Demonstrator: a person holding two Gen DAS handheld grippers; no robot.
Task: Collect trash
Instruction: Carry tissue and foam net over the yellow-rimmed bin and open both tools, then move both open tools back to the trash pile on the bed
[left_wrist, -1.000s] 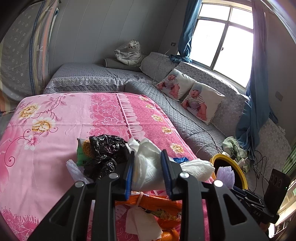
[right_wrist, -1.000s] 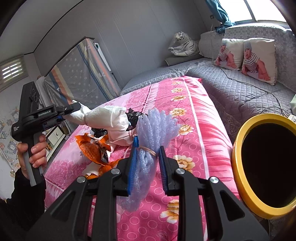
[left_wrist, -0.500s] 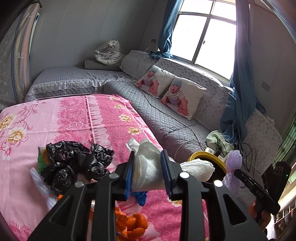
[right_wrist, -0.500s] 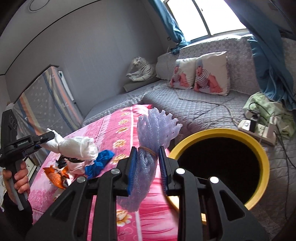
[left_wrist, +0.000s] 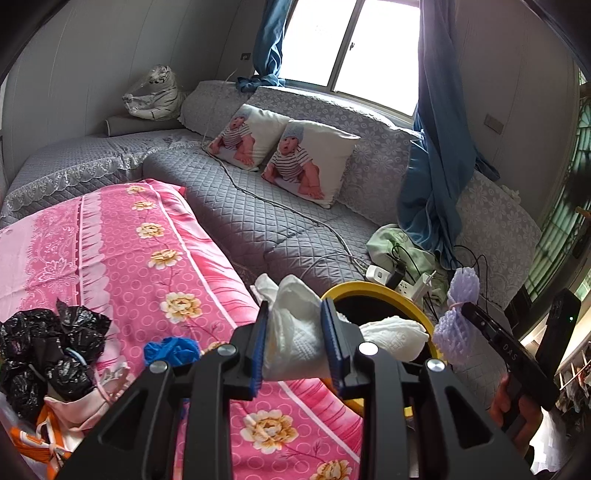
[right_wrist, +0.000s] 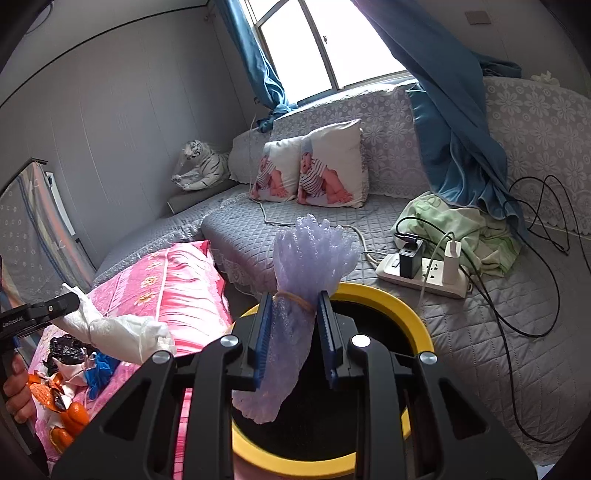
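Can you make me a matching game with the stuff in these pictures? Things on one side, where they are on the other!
Things:
1. white tissue
2. purple foam net
3. black plastic bag
4. toy tiger

Places:
A. lying on the pink bedsheet
B. in the right hand-held gripper
C. in the far corner of the grey sofa
D. in the left hand-held gripper

Pairs: 1-D, 2-B, 3-A, 4-C
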